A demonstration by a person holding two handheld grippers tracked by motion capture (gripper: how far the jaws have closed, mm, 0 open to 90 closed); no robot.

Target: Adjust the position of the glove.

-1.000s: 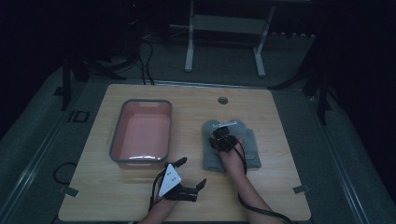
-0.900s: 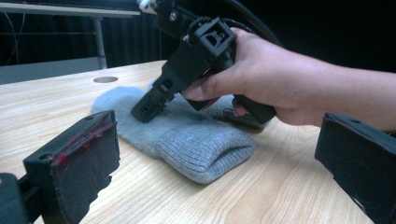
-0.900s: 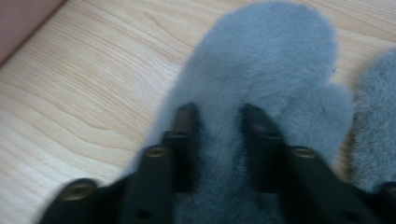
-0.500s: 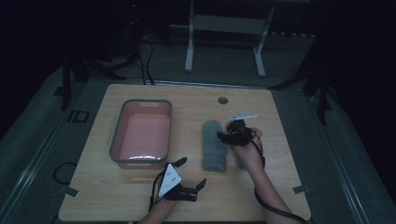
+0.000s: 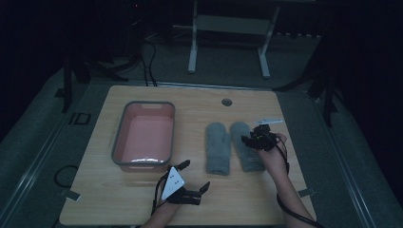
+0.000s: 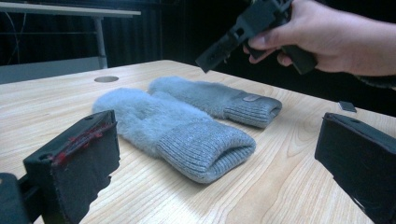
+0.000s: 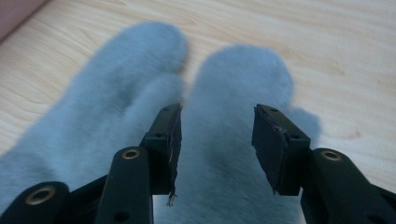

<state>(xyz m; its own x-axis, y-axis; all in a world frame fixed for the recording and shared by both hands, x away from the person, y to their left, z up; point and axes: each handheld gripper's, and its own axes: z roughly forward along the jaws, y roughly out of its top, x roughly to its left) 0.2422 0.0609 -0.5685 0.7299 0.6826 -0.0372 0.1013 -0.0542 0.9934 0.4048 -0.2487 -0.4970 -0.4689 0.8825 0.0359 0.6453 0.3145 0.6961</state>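
**Cut off, hidden and blurred**

In the right gripper view the two mittens (image 7: pixel 140 112) are blurred, their cuffs cut off by the bottom edge. In the high view the right hand-held gripper (image 5: pixel 251 138) hides part of the right mitten (image 5: pixel 247 152), and the room behind the bench (image 5: pixel 199 99) is perhaps too dark to read.
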